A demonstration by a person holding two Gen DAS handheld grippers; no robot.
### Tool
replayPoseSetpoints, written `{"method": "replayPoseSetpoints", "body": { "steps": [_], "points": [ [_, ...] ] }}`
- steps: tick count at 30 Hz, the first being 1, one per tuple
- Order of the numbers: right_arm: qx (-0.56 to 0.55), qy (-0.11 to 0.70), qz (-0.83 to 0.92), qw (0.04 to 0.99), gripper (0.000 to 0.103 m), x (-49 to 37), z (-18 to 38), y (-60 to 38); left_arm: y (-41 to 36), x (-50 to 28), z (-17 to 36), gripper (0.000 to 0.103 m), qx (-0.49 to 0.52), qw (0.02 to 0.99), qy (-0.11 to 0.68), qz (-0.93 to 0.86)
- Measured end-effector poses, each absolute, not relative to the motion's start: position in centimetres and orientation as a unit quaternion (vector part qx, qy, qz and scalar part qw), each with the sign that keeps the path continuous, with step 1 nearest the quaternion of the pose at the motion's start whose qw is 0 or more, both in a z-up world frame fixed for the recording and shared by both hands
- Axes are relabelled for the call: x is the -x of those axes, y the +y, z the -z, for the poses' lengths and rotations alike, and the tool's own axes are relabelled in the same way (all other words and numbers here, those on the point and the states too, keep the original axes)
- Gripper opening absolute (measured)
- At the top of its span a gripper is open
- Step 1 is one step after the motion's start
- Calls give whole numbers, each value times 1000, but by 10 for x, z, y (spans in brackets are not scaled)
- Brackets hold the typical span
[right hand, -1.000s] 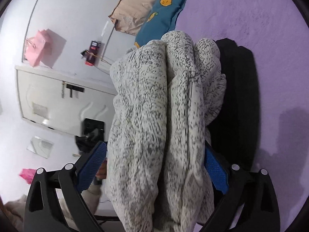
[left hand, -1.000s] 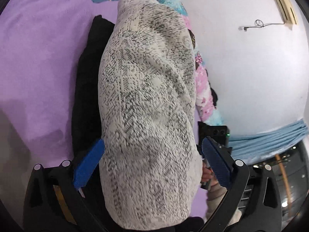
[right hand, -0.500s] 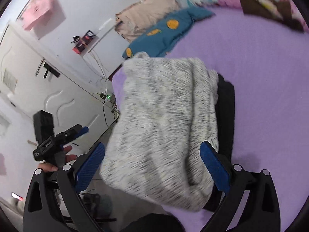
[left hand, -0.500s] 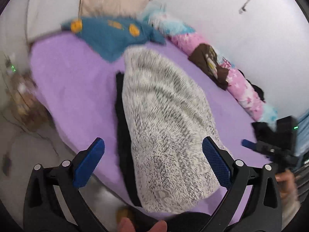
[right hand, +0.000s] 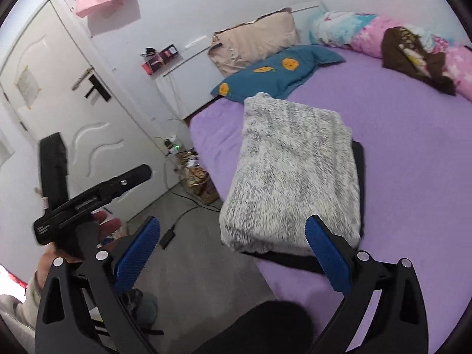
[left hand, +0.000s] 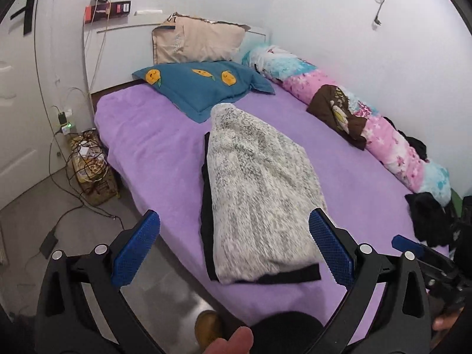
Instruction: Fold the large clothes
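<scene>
The left wrist view looks from above the near edge of the purple-covered bed (left hand: 141,135) toward its headboard, with its own blue-padded left tongs (left hand: 234,247) framing the foreground. It sits near the folded speckled grey-white fleece garment (left hand: 259,194) and faces along its length. The right wrist view looks from the bed's near corner, angled leftward, taking in the white panelled door (right hand: 59,112), with the right tongs (right hand: 233,250) in front. Both share the garment, the teal pillow with orange fruit prints (left hand: 200,85) and the beige pillow (left hand: 197,39).
</scene>
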State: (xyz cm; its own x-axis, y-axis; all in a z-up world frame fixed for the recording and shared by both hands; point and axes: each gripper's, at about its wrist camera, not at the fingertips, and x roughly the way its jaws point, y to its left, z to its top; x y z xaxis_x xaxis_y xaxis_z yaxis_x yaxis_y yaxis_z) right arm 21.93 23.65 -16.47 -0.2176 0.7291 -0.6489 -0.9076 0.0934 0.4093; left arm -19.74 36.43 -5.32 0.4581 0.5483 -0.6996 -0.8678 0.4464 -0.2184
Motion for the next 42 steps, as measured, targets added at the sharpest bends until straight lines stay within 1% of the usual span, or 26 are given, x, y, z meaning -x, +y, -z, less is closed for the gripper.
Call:
{"method": "replayPoseSetpoints", "body": {
  "steps": [5,10,20,26,42],
  "points": [
    [130,382,-639,655,97,-196,155,210,337,204,51,97,297,798,281,-444],
    [130,388,-636,654,97,-175,157,192,309,207,52,97,291,792,290,-451],
    [147,357,-605,696,97,-148,149,157,255,209,34,97,260,803,297,-446],
    [145,338,-592,717,97,-147,133,142,240,218,27,97,250,799,298,-459],
    [138,349,-596,710,97,-150,131,143,233,230,32,97,265,794,310,-451]
  ]
}}
